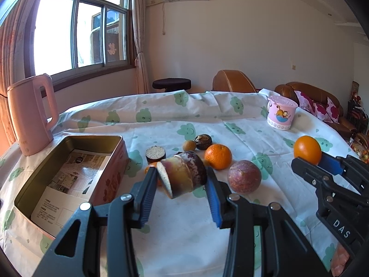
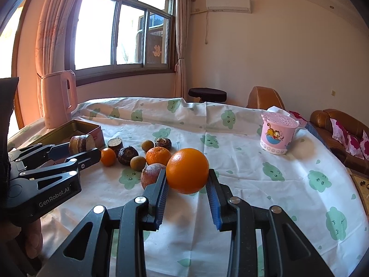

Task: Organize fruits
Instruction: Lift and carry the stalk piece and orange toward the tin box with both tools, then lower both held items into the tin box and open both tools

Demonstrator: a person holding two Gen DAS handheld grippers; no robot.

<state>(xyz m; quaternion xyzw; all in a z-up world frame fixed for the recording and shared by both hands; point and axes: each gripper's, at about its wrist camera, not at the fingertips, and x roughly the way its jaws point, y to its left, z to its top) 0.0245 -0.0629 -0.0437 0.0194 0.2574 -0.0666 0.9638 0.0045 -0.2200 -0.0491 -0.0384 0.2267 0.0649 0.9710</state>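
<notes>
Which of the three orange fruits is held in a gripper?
The biggest, smooth orange, clamped in the right gripper. The bumpy mandarin and the small one lie free on the cloth.

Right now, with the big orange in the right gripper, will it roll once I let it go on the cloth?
Probably. The orange is round and smooth, so it could roll on the wrinkled tablecloth. The right gripper touches it only at its sides, so it might slip. It looks firm, unlikely to crush.
</notes>
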